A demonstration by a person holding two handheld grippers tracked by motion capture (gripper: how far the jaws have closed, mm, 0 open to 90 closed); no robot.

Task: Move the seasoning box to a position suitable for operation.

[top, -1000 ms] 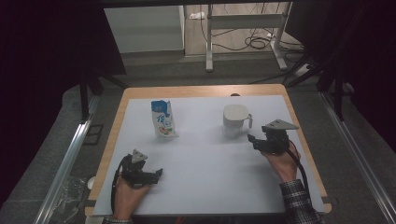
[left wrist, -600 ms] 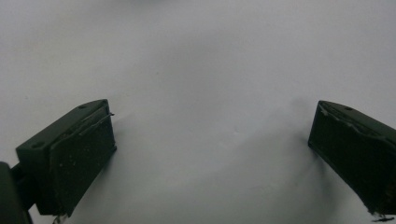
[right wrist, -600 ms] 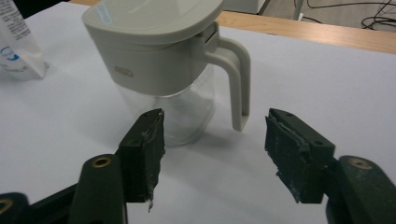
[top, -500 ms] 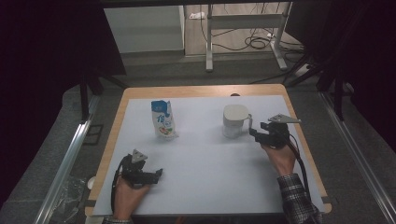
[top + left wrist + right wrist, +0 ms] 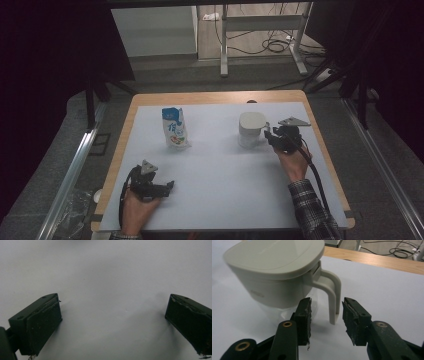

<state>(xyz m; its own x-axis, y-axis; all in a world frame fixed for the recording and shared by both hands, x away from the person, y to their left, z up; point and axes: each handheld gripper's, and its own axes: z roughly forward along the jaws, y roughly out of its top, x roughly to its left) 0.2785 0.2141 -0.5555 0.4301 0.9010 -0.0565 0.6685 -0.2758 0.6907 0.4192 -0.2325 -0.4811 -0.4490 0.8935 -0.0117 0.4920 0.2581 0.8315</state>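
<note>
Right gripper view: right claw has its jaws partly open and they have just been closing, with the jug handle standing between the two pads. Gaps are visible on both sides, so nothing is gripped yet. Versus a second ago in the high view, the right hand has slid in toward the jug; the claw now sits right at the jug's 3 o'clock side, at the handle. Judgement: a handle grasp is in progress; next, the jaws need to finish closing on the handle before any lift.

Jug: cream plastic, flat rounded lid, D-shaped loop handle, lower body clear and see-through. Smooth, hard and probably slippery under the pads. It stands upright on the white mat, around 1 o'clock from mat centre.

Claw pads: black, rectangular, scuffed, bits of frayed lining at the edges.

Left claw rests at 7 o'clock on the mat, same place as before; the left gripper view shows its jaws wide apart, holding nothing, over plain white mat.

Milk carton: blue and white printed, gable top, upright at 11 o'clock, well apart from the jug. Untouched. Wooden table edge shows around the mat.
</note>
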